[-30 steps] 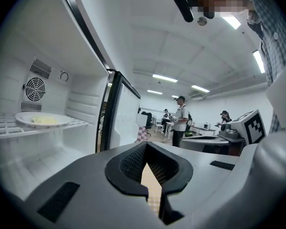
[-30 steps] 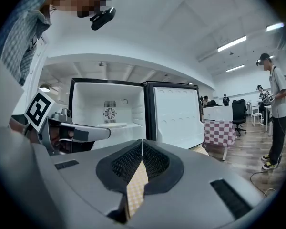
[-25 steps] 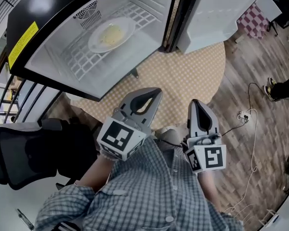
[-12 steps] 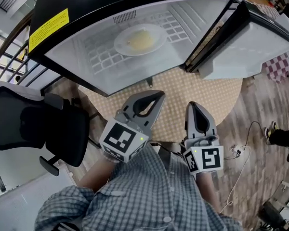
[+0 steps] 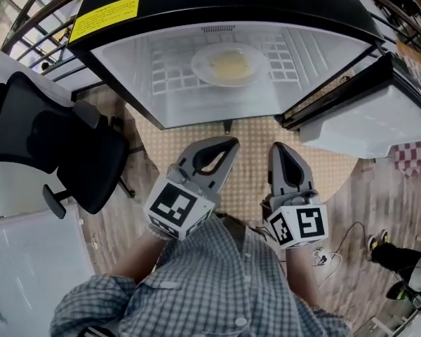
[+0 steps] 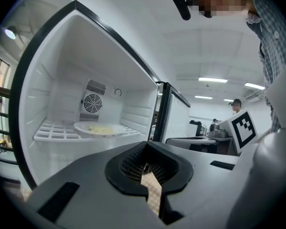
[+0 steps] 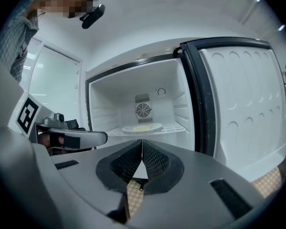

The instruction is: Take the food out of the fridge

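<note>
Well ahead of shut jaws: plate in fridge.

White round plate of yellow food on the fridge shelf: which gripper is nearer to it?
Left, slightly. The left gripper sits almost straight in front of the white round plate, outside the fridge; the right gripper is offset towards the open door.
</note>
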A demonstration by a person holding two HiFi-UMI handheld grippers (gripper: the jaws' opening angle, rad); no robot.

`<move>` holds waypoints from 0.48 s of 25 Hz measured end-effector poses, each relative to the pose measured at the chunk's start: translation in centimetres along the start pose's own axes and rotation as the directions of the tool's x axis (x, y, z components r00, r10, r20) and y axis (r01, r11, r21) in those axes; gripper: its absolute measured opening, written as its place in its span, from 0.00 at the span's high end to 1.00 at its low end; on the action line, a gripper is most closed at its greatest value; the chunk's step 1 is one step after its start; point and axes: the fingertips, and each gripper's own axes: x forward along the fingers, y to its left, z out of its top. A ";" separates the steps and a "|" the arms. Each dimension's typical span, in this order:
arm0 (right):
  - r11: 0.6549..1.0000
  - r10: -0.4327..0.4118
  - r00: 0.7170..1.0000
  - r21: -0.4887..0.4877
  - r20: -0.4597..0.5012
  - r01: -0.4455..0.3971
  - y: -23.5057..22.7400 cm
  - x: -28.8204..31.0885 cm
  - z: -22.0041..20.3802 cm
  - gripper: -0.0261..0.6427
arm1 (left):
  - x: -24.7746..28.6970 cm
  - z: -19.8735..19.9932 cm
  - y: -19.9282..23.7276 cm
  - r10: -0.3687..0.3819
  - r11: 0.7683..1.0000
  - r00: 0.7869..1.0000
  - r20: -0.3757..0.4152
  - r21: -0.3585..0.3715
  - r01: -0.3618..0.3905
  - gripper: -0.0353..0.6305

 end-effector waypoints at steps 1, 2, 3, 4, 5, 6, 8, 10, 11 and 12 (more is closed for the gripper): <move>0.999 0.027 1.000 0.019 0.002 -0.027 0.1 0.6 0.2 0.94 | -0.2 0.2 0.2 0.022 1.000 1.000 0.010 0.001 -0.022 0.94; 0.998 0.055 0.998 0.044 0.005 -0.055 0.2 1.2 0.3 0.94 | -0.4 0.4 0.4 0.043 0.999 0.999 0.019 0.002 -0.043 0.94; 0.994 0.084 0.996 0.076 0.007 -0.084 0.4 1.8 0.4 0.94 | -0.6 0.4 0.5 0.063 0.998 0.998 0.023 0.003 -0.063 0.94; 0.988 0.113 0.994 0.109 0.008 -0.113 0.6 2.5 0.5 0.94 | -1.0 0.3 0.7 0.082 0.997 0.996 0.021 0.005 -0.082 0.94; 0.980 0.139 0.990 0.141 0.011 -0.140 0.9 3.1 0.6 0.94 | -1.3 0.2 0.9 0.101 0.995 0.995 0.017 0.009 -0.101 0.94; 0.972 0.162 0.987 0.172 0.014 -0.162 1.2 3.7 0.7 0.94 | -1.6 0.2 1.1 0.120 0.993 0.993 0.016 0.012 -0.120 0.94; 0.949 0.194 0.981 0.247 0.025 -0.194 1.6 4.8 0.9 0.94 | -2.3 0.1 1.5 0.153 0.988 0.988 0.019 0.007 -0.153 0.94; 0.921 0.212 0.977 0.326 0.038 -0.213 1.7 5.8 0.9 0.94 | -2.8 0.2 1.7 0.181 0.984 0.983 0.025 0.001 -0.181 0.94; 0.908 0.217 0.975 0.358 0.044 -0.218 1.7 6.3 0.9 0.94 | -3.0 0.3 1.7 0.192 0.981 0.981 0.030 0.004 -0.193 0.94; 0.895 0.221 0.974 0.386 0.048 -0.222 1.7 6.8 0.8 0.94 | -3.2 0.4 1.7 0.203 0.979 0.979 0.034 0.007 -0.203 0.94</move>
